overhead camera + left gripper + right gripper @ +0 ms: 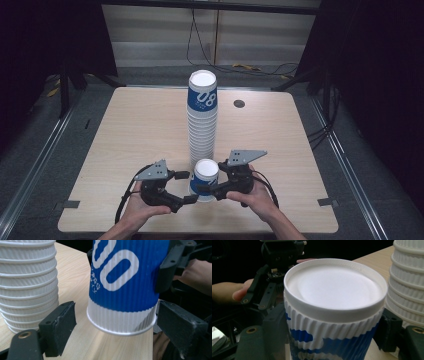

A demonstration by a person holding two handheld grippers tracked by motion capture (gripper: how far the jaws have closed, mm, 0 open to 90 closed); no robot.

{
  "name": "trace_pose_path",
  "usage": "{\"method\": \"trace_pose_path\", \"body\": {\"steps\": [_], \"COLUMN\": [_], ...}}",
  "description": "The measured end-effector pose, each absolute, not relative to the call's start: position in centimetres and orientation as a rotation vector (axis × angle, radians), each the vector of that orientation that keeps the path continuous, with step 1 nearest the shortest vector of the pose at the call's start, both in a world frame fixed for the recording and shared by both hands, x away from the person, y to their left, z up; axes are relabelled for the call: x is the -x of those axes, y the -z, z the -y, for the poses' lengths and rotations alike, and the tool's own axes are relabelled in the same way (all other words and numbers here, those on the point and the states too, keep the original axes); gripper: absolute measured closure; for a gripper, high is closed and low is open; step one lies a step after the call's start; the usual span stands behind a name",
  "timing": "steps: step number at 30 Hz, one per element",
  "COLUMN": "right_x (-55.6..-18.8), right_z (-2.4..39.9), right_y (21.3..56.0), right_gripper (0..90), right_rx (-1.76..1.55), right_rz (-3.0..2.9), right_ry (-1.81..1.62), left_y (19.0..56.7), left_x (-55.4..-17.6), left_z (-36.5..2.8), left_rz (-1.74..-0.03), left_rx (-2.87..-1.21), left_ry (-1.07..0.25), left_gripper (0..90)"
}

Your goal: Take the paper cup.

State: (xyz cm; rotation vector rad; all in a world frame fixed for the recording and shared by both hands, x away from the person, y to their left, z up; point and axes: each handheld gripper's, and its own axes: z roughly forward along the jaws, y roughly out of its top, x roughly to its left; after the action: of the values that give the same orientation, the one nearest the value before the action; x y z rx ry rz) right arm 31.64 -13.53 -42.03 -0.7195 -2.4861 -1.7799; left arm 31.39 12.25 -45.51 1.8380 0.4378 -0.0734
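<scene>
This looks like a lab or recording studio set up for data capture. A plain light-wood table stands alone on grey carpet, with black curtains hanging well to either side of it. Metal floor rails run along both sides of the table. Beyond its far edge, loose cables trail down a pale panelled wall. Tape marks sit beside the table's near corners.
</scene>
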Motion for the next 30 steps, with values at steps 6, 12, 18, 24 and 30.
{"method": "trace_pose_path", "body": {"steps": [6, 12, 18, 24, 30], "right_x": [-31.5, -31.3, -31.1, -30.9, -30.8], "right_z": [12.9, 12.6, 12.1, 11.7, 11.6], "right_y": [42.1, 42.1, 42.2, 42.1, 42.0], "right_gripper": [26.5, 26.7, 26.7, 26.7, 26.6], "right_rx": [0.69, 0.669, 0.642, 0.615, 0.612], "right_rz": [2.478, 2.477, 2.484, 2.489, 2.502], "right_ry": [1.782, 1.777, 1.762, 1.767, 1.774], "left_y": [45.8, 45.6, 45.9, 45.8, 45.7], "left_x": [-31.3, -31.3, -31.4, -31.4, -31.3], "left_z": [-11.7, -11.3, -11.0, -10.8, -11.0], "left_rz": [-0.4, -0.378, -0.384, -0.373, -0.331], "left_rx": [-1.86, -1.873, -1.888, -1.884, -1.88], "left_ry": [0.097, 0.097, 0.105, 0.114, 0.103], "left_gripper": [15.6, 14.7, 7.6, 7.1, 16.9]}}
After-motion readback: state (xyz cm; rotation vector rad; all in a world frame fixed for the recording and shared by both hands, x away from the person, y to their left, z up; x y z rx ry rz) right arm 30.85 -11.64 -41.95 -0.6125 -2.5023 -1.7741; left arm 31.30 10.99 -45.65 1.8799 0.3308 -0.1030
